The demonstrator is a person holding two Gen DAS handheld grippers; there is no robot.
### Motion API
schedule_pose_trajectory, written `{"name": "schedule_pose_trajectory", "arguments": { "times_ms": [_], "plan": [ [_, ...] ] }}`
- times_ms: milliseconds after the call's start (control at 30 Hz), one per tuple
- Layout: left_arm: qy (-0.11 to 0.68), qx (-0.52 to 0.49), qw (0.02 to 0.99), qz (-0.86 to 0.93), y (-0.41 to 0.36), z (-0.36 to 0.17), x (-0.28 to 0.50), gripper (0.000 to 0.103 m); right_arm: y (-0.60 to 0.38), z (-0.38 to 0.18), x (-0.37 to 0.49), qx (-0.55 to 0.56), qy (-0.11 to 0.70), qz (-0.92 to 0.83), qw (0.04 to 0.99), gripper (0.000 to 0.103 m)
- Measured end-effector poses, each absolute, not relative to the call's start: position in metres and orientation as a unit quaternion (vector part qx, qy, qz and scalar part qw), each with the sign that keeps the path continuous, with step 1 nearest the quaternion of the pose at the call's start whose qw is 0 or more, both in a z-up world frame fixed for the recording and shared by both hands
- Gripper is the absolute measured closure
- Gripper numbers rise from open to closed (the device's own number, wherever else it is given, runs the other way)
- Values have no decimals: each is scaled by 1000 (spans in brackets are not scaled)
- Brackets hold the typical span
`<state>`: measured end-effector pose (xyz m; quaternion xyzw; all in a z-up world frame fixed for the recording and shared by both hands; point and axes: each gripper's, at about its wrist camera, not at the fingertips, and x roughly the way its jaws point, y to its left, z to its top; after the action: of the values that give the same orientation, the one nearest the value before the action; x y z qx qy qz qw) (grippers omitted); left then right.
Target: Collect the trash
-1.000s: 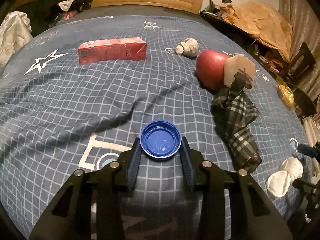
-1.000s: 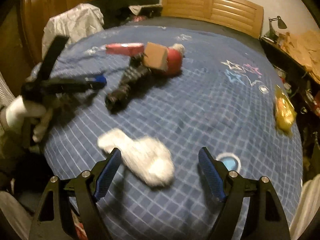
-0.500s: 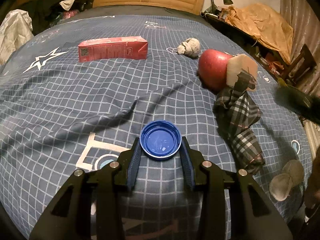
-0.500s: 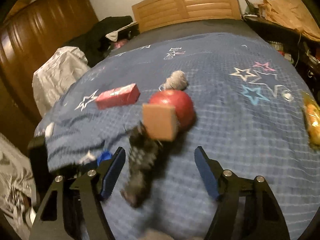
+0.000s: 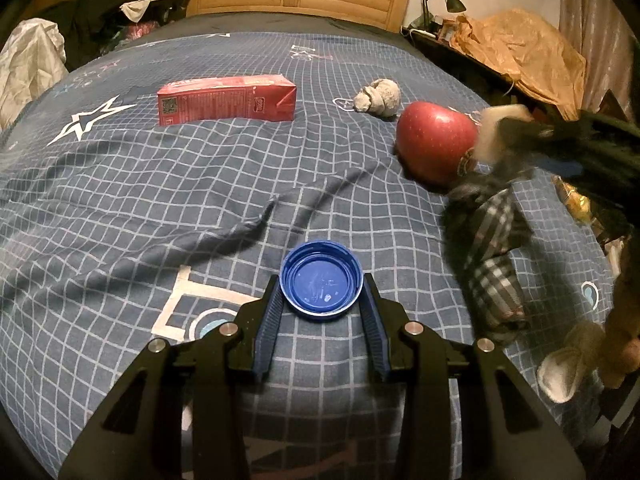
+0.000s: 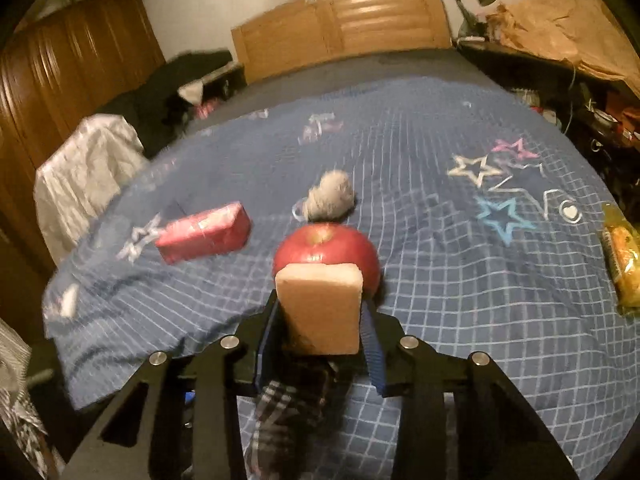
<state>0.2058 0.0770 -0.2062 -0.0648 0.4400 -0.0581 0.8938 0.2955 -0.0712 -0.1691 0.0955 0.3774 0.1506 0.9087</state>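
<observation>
My left gripper (image 5: pixel 321 294) is shut on a blue bottle cap (image 5: pixel 321 285), held open side up over the bed. My right gripper (image 6: pixel 320 312) has closed on a tan sponge block (image 6: pixel 322 306) that leans against a red apple (image 6: pixel 326 250); it enters the left wrist view as a dark blur (image 5: pixel 576 148). A red carton (image 5: pixel 227 99) lies on its side at the far left, also in the right wrist view (image 6: pixel 204 234). A crumpled grey mask (image 5: pixel 378 95) lies beyond the apple (image 5: pixel 436 142).
A plaid cloth (image 5: pixel 488 248) lies under the sponge, toward me. White socks (image 5: pixel 568 364) sit near the bed's right edge. An orange snack packet (image 6: pixel 622 268) lies at the right edge. A cluttered desk (image 5: pixel 512 48) stands right; clothes (image 6: pixel 84 160) are piled left.
My right gripper swung from over the white socks to the apple and closed on the sponge block. The left gripper stayed still with the cap.
</observation>
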Motion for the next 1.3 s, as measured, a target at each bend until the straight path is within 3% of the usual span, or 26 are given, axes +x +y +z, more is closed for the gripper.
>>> {"name": "schedule_pose_trajectory", "arguments": {
  "times_ms": [200,333,467,600,733,800,933,1000,1067,1300],
  "plan": [
    [437,-66,895,-54,77,-204,203,65,-100,-137,262,122,320,176,923,64],
    [437,-70,895,-54,79,-204,202,65,-115,-133,248,99,330,173,923,63],
    [438,-67,895,-53,78,-205,203,65,-135,-152,239,42,376,144,915,48],
    [440,-64,894,-54,77,-206,203,65,-155,-158,204,-9,383,197,902,46],
    [443,-55,893,-54,73,-207,206,65,-142,-176,172,-105,417,285,857,25],
    [443,-54,893,-54,73,-207,206,65,-128,-184,161,-145,420,304,843,23],
    [443,-53,893,-54,73,-207,207,65,-104,-201,157,-189,424,302,833,26],
    [442,-52,894,-54,72,-207,206,65,-100,-209,158,-189,433,297,830,48],
    [436,-52,897,-53,72,-205,204,65,-100,-214,155,-188,436,278,835,57],
    [397,-53,915,-51,64,-184,177,65,-129,-198,136,-99,402,220,883,61]
  ]
}}
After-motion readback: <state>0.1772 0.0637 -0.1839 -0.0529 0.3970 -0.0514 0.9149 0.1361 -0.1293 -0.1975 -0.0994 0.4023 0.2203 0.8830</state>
